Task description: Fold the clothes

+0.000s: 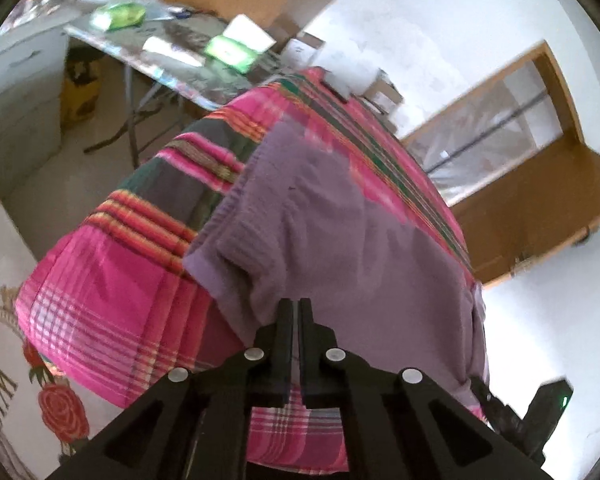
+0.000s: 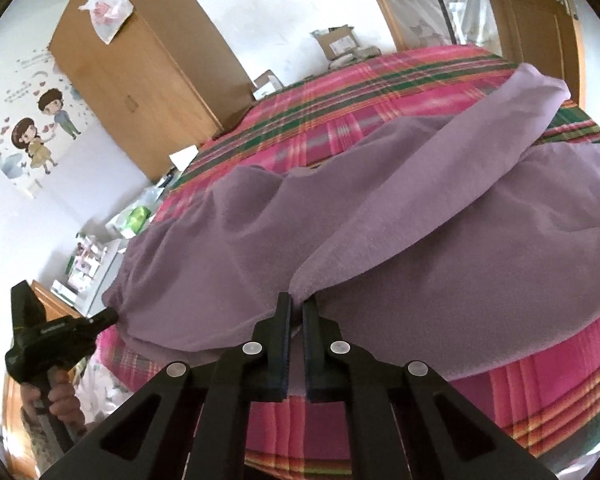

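**Both grippers clamped on the purple garment, ready to lift the near edge**

I take the plaid bedspread [image 1: 112,300] as my landmark. The purple garment [image 1: 340,232] lies spread on top of it, toward the near edge of the bed, with one long sleeve [image 2: 440,168] trailing away across the plaid to the far side.

My left gripper [image 1: 297,304] is pinched shut on the garment's near hem, cloth caught between the pads. My right gripper [image 2: 296,304] is likewise clenched on a gathered bit of purple fabric where the sleeve meets the body, at the near edge of the bedspread.

I judge this to be the grasp stage of a fold: both corners taken, nothing turned over yet. The next move calls for raising both grips together, keeping the edge taut between them, and carrying it over the garment toward the far side of the bedspread without dragging the plaid along.

The right wrist view shows what the left does not: the whole sleeve, and my left hand [image 2: 60,400] around its gripper's handle, its tip biting the garment's left corner. The left wrist view alone shows the ribbed cuff [image 1: 208,268] off the garment's left side and a cluttered folding table [image 1: 172,64] beyond the bedspread.
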